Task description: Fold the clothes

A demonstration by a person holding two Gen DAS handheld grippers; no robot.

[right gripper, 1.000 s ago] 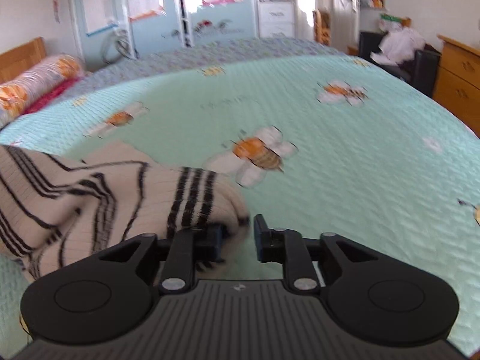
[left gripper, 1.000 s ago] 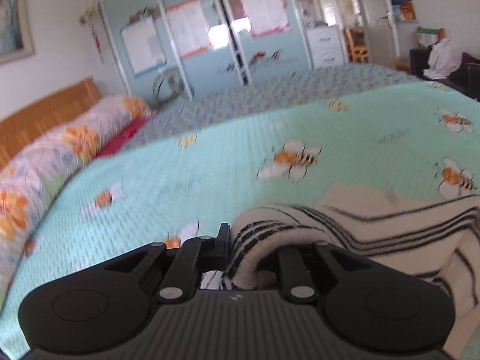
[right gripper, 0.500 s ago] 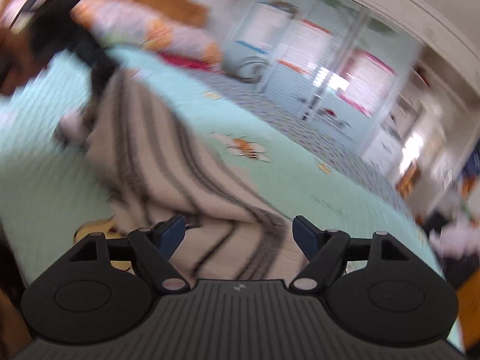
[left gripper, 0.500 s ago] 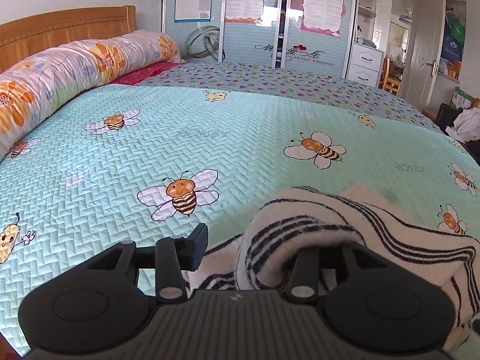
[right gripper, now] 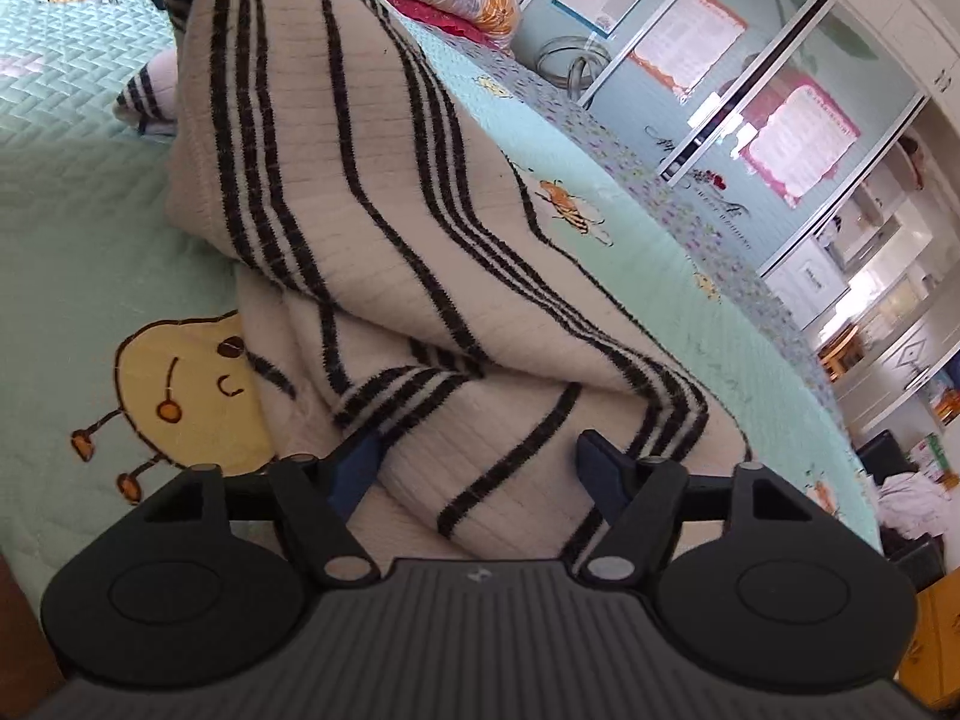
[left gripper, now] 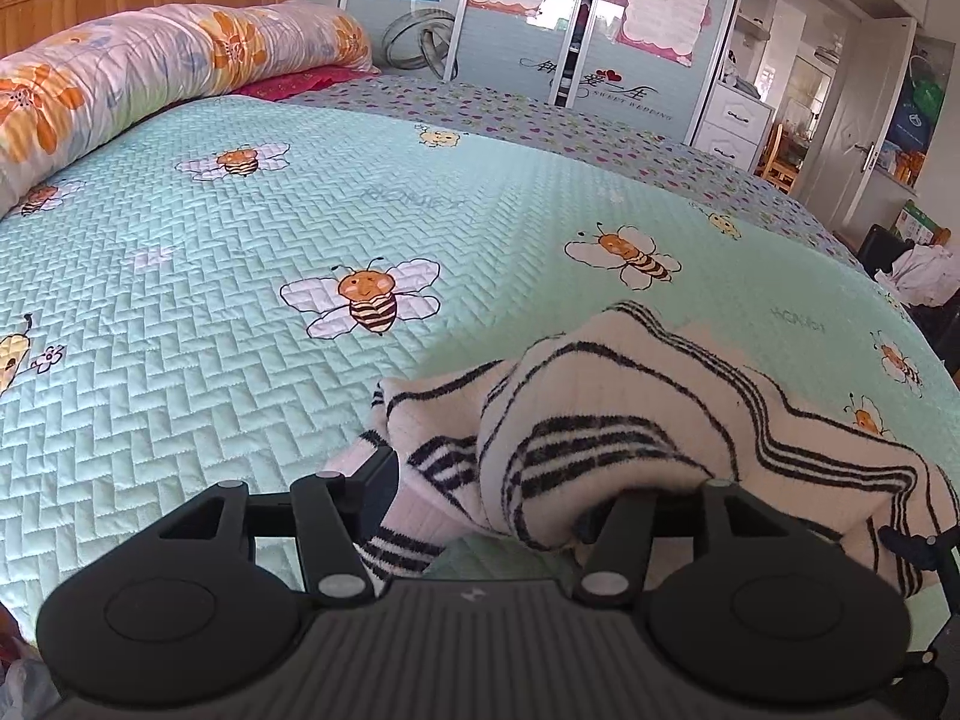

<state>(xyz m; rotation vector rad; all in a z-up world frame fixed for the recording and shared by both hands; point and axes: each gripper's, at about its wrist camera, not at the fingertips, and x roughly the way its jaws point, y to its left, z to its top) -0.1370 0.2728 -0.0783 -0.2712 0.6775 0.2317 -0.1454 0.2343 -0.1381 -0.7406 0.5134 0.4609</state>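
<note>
Left tool parted, just opening, striped sweater bunched between its jaws on the bee-print bedspread; right tool wide, lately narrowing around a fold; better to release fully, then flatten before regripping corners.

The left gripper was pinching the striped sweater a second ago. Now its jaws have been opening, and the cloth lies loose between them, draped over the right-hand finger. The right gripper has rolled over, so the room looks tilted. Its jaws opened wide, then closed a little. The sweater now sits in a bigger heap between them.
</note>
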